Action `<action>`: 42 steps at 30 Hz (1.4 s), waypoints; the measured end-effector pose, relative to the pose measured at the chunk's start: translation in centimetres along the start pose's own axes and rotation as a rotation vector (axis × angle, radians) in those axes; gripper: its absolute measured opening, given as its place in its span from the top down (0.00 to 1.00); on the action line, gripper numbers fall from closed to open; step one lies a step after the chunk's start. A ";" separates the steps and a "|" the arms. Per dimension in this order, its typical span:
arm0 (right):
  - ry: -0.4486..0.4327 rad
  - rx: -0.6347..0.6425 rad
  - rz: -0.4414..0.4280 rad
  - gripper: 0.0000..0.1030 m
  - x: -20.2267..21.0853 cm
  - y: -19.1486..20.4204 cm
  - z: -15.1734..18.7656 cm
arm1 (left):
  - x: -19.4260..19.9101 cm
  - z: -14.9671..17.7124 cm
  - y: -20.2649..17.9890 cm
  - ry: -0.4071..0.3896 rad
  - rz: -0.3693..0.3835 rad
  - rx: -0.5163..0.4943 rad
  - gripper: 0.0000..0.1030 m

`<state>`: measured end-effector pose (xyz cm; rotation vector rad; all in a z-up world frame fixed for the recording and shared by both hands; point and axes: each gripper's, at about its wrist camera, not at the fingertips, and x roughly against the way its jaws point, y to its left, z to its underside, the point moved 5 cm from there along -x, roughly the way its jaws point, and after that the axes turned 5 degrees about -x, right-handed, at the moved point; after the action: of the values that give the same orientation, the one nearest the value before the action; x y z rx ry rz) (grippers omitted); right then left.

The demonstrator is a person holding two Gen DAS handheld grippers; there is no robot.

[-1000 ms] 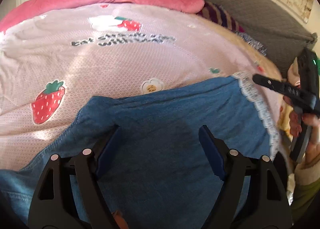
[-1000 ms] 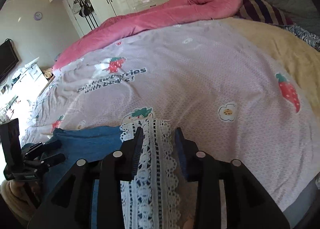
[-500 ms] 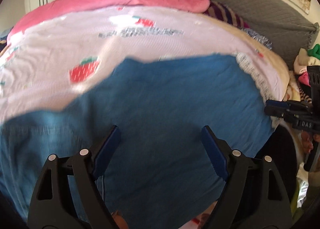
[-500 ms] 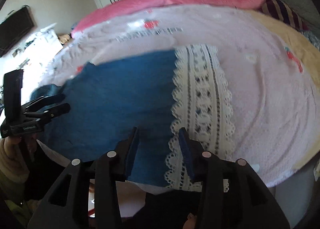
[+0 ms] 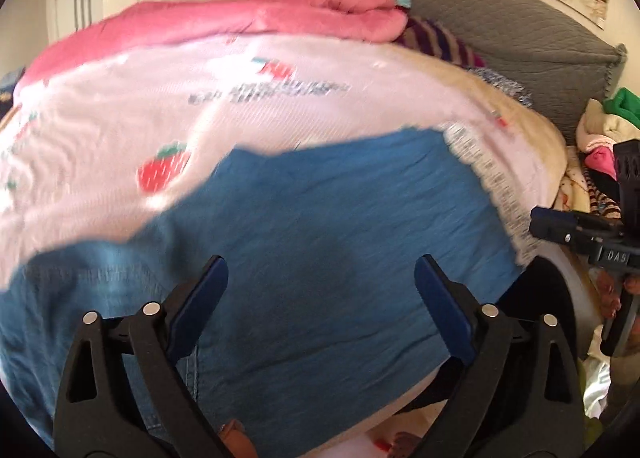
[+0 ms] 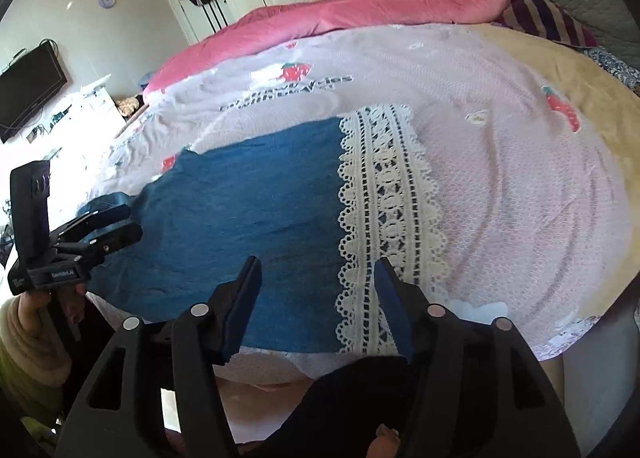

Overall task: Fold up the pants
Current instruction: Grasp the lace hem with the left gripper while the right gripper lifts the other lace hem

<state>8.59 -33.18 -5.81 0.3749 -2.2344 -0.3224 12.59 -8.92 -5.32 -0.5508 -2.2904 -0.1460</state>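
Both claws are opening, gripping nothing: the left claw (image 5: 320, 290) gaping wide, the right claw (image 6: 318, 284) moderately. The lace-hemmed blue pants (image 6: 248, 210) are lying flat on the bed (image 6: 500, 186) beneath them.

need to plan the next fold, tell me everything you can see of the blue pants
The blue pants look like soft denim, with a wide white lace hem at one end. They lie spread flat and fairly smooth near the front edge of the strawberry-print bedspread. Stitched seams show at the other end in the left wrist view. Neither the left gripper nor the right gripper holds them; both sets of jaws are opening above the fabric.
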 end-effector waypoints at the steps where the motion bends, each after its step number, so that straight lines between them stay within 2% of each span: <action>1: -0.008 -0.004 0.002 0.40 0.5 -0.3 0.1 | 0.2 -0.5 -0.5 -0.006 0.010 -0.008 0.12; 8: -0.037 -0.048 0.028 0.32 2.5 -2.6 0.9 | -0.7 -5.0 -4.9 -0.015 0.092 -0.107 0.09; 12: -0.027 -0.091 0.027 0.30 2.1 -3.8 1.2 | -3.3 -7.4 -7.5 0.013 0.149 -0.168 0.09; 20: 0.009 -0.162 -0.018 0.30 0.1 -5.4 1.4 | -9.8 -10.9 -11.0 0.079 0.207 -0.272 0.09; 23: 0.026 -0.177 -0.022 0.30 -0.7 -5.9 1.4 | -11.8 -11.7 -11.8 0.096 0.219 -0.317 0.09; 29: 0.066 -0.210 -0.067 0.30 -2.4 -6.0 1.1 | -15.2 -12.6 -13.0 0.149 0.319 -0.387 0.09; 33: 0.093 -0.219 -0.080 0.31 -3.2 -5.8 1.3 | -17.1 -12.5 -13.3 0.211 0.371 -0.403 0.10; 36: 0.108 -0.212 -0.088 0.36 -3.5 -5.5 1.4 | -17.8 -12.4 -13.4 0.236 0.428 -0.399 0.10; 38: 0.109 -0.220 -0.090 0.39 -3.4 -5.5 1.5 | -18.1 -12.2 -13.7 0.257 0.474 -0.391 0.20; 39: 0.110 -0.231 -0.095 0.41 -3.4 -5.6 1.5 | -18.3 -12.1 -14.0 0.268 0.493 -0.395 0.28; 42: 0.111 -0.268 -0.121 0.44 -3.3 -6.2 1.4 | -18.6 -11.8 -14.5 0.286 0.517 -0.411 0.34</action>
<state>10.53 -37.54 -11.21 0.3747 -2.0318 -0.6422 25.63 -31.50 -9.32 -1.2282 -1.7790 -0.4151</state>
